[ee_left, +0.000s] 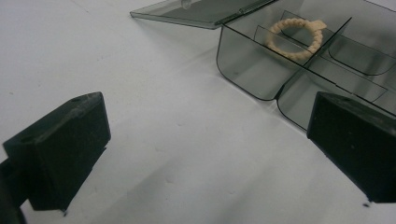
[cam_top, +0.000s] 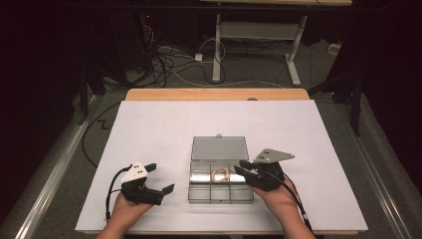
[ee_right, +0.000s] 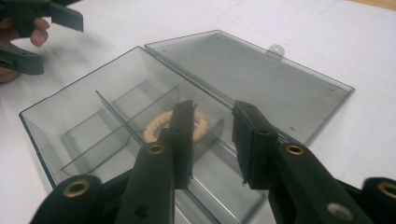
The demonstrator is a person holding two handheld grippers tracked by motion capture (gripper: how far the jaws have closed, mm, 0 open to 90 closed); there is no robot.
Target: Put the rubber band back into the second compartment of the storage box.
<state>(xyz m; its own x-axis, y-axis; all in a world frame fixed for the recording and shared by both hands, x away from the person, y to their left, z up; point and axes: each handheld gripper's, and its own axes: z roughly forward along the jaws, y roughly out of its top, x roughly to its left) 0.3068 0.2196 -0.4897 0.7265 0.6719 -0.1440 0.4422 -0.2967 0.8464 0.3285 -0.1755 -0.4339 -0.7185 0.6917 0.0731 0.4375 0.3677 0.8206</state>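
Nearest the person, the left hand-held gripper [cam_top: 158, 178] rests low on the white worktop [cam_top: 149, 129], jaws spread wide with nothing between them, well apart from the box and aimed toward it. Just beyond, the right hand-held gripper [cam_top: 240, 166] sits at the right edge of the smoky clear compartment box [cam_top: 199, 191], jaws parted narrowly and empty; in the right gripper view they stand [ee_right: 212, 142] over the near wall of the box. The beaded bracelet [ee_right: 159, 122] lies flat in a compartment of the back row, next to the hinge, clear of both jaws. Farther off, the lid [cam_top: 219, 148] lies folded open, flat on the worktop behind the tray. Judgement: the bracelet looks placed and let go, so the step in hand is the release. Next move likely calls for clearing the right jaws from the tray, then catching the lid's far edge and swinging it shut, perhaps with the left steadying the box.
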